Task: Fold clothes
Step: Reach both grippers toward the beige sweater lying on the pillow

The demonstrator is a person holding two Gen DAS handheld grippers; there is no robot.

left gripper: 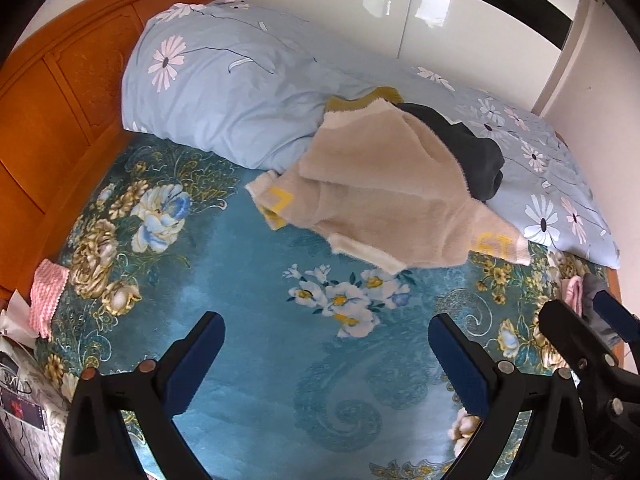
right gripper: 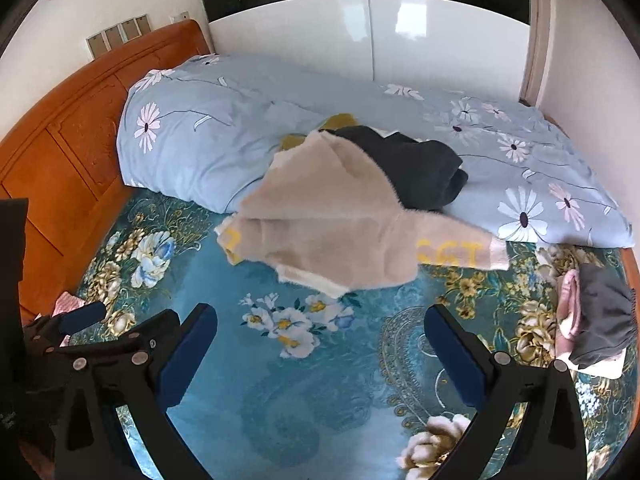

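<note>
- Left tongs and right tongs gape wide, holding nothing, above the bed.
- Ahead of them, a fuzzy beige sweater lies crumpled, long axis left-to-right, yellow-numbered sleeves outspread.

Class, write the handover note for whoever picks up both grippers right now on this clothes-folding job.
Left gripper: open, empty, above the teal floral bedspread.
Right gripper: open, empty, beside it.
Beige fuzzy sweater lies crumpled, partly on the blue daisy quilt, a dark garment and something mustard-yellow behind it.
At the bed's right edge, a grey and pink pile, apparently folded.
Left: sweater and dark garment unfolded.
</note>
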